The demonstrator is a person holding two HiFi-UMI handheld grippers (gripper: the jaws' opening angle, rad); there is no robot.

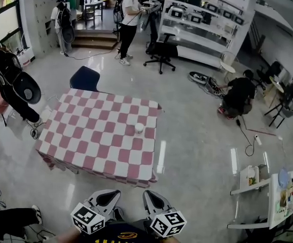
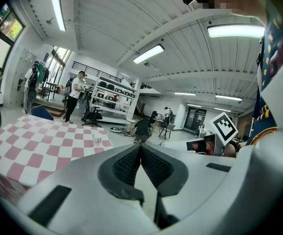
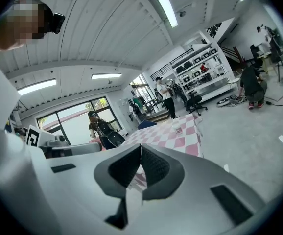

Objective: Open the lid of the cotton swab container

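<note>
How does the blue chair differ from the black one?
The blue chair sits at the table's far edge; the black chair stands off by the shelves. The black chair shows a star base; the blue chair's base is not visible. Both are empty.

No legible text. The cubes on the left gripper and right gripper bear only black-and-white square markers; a yellow emblem at the near edge is unreadable.
</note>
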